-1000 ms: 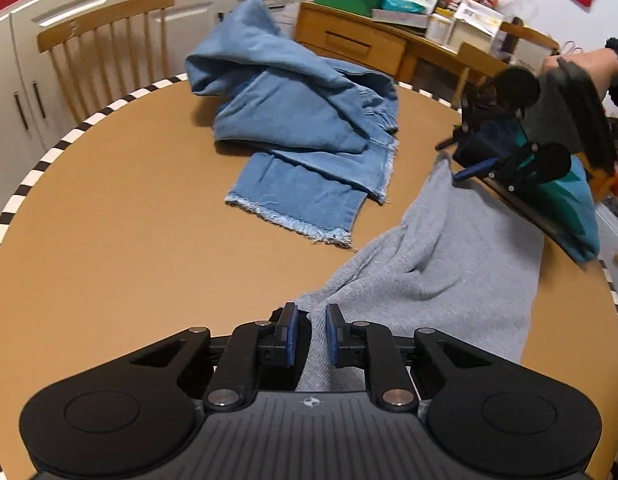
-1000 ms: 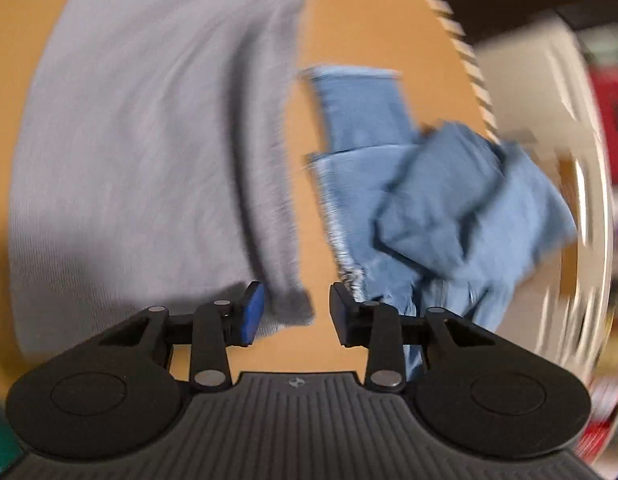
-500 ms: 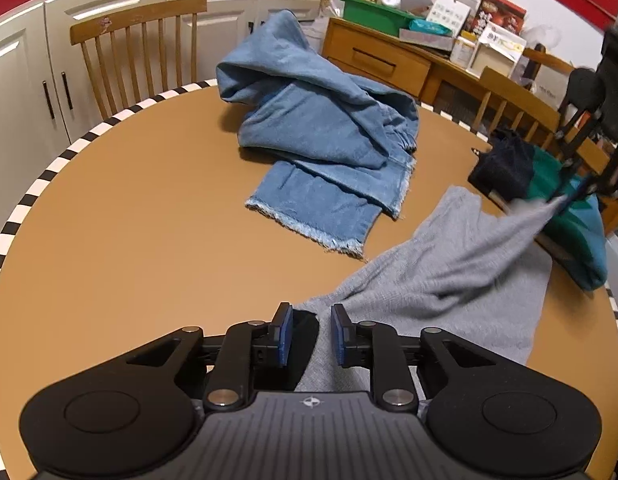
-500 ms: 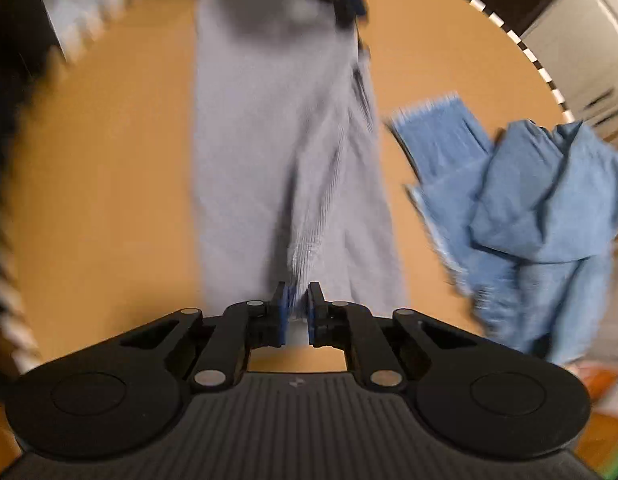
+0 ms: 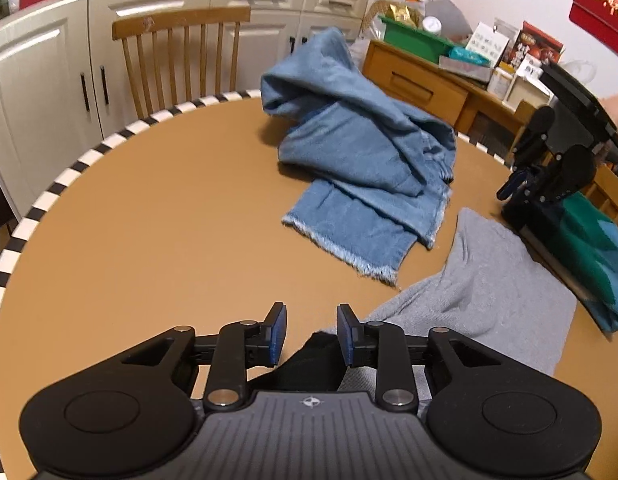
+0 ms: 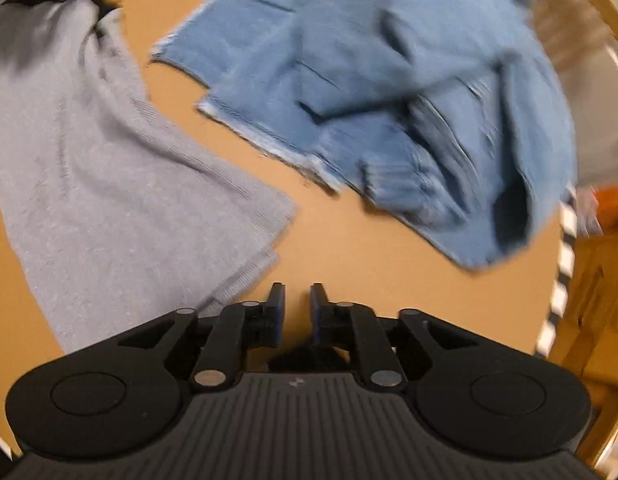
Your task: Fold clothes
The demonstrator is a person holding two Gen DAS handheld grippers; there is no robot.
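Note:
A grey knit garment point(image 5: 489, 292) point(image 6: 109, 180) lies spread flat on the round brown table point(image 5: 169, 240), right of centre. Its near corner, with a dark fold, lies under my left gripper point(image 5: 311, 332). That gripper's jaws are opening and the pads stand clear of the cloth. Crumpled blue jeans point(image 5: 361, 160) point(image 6: 389, 100) with a frayed hem lie beyond the garment. My right gripper point(image 6: 297, 304) point(image 5: 519, 174) points down over bare table beside the garment's far end. Its jaws are opening with nothing between them.
A folded stack of teal and dark clothes point(image 5: 589, 248) sits at the table's right edge, under the right gripper. The rim has a black-and-white striped border point(image 5: 69, 176) point(image 6: 565, 260). Behind stand a wooden chair point(image 5: 181, 52), cream cabinets point(image 5: 49, 80) and a cluttered sideboard point(image 5: 421, 80).
The right gripper let go of the grey garment's far end, rolled, and lifted off to the side; that end now lies flat. The left jaws widened off the near corner.

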